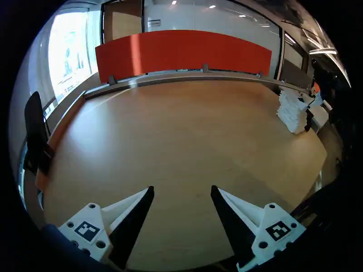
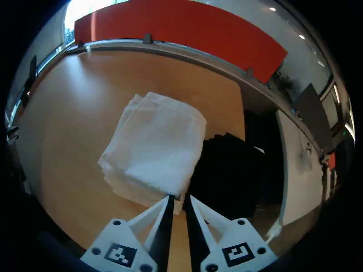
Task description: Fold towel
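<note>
In the right gripper view a white towel (image 2: pixel 154 145), folded into a thick square with several layers, lies on the wooden table (image 2: pixel 68 113) near its right edge. My right gripper (image 2: pixel 178 201) is closed to a narrow slit on the towel's near corner, with white cloth between the fingertips. The left gripper view shows my left gripper (image 1: pixel 181 192) open over bare wood (image 1: pixel 181 136), nothing between its fingers. The same white towel (image 1: pixel 291 111) appears far off at the table's right side, with a dark gripper part (image 1: pixel 310 119) beside it.
An orange divider panel (image 1: pixel 181 52) on a grey rail runs along the table's far edge. A black chair (image 1: pixel 35 131) stands at the left. Beyond the table's right edge lie a dark gap (image 2: pixel 236 177) and another pale desk (image 2: pixel 299 167).
</note>
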A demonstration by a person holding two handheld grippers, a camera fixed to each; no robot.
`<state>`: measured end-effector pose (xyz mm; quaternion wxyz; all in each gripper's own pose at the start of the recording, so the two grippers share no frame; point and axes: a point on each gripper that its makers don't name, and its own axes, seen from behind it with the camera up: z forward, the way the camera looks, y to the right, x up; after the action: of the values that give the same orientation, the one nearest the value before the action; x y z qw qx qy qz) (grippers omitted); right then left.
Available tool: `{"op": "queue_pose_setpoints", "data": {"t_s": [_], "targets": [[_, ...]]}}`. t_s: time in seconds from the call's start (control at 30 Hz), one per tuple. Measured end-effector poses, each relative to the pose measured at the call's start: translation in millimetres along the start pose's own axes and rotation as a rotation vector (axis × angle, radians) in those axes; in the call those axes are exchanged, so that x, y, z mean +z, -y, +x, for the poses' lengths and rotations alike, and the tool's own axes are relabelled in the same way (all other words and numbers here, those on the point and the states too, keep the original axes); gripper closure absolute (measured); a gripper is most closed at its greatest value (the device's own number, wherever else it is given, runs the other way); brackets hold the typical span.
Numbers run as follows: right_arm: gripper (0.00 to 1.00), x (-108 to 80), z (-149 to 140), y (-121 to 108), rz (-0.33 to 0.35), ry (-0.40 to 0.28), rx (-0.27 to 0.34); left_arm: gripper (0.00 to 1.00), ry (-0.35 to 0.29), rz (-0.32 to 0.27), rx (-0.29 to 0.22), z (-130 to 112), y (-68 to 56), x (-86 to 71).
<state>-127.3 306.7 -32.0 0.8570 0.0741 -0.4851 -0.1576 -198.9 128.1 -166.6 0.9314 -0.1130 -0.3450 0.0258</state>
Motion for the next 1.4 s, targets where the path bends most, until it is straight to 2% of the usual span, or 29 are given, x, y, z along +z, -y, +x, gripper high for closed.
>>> {"op": "queue_pose_setpoints", "data": {"t_s": [0.1, 0.23, 0.3, 0.57, 0.7, 0.87, 1.17, 1.4], "targets": [[0.54, -0.9, -1.5, 0.7, -0.001, 0.001, -0.004, 0.07, -0.001, 0.000, 0.000, 0.1, 0.1, -0.1], [0.20, -3.0, -2.8, 0.4, -0.009, 0.002, -0.009, 0.07, -0.002, -0.001, -0.001, -0.3, 0.0, -0.4], [0.09, -4.2, -3.1, 0.4, -0.013, 0.001, -0.010, 0.07, -0.003, -0.002, -0.002, -0.4, -0.2, -0.6], [0.06, -8.3, 1.6, 4.8, -0.013, -0.020, 0.010, 0.07, -0.007, -0.005, -0.002, -1.2, -0.3, -2.4], [0.00, -9.1, 3.7, 5.9, -0.017, -0.027, 0.017, 0.07, -0.009, -0.004, -0.002, -1.0, 0.4, -3.9], [0.00, -9.5, 6.9, 8.6, -0.024, -0.041, 0.028, 0.07, -0.012, -0.004, -0.005, -0.2, 1.6, -5.3], [0.00, -6.7, 22.2, 21.2, 0.006, -0.092, 0.094, 0.07, -0.014, -0.002, -0.007, -1.4, 1.8, -7.4], [0.00, -2.0, 34.3, 35.3, 0.030, -0.110, 0.094, 0.07, -0.015, 0.004, -0.011, -1.3, 4.0, -8.8]]}}
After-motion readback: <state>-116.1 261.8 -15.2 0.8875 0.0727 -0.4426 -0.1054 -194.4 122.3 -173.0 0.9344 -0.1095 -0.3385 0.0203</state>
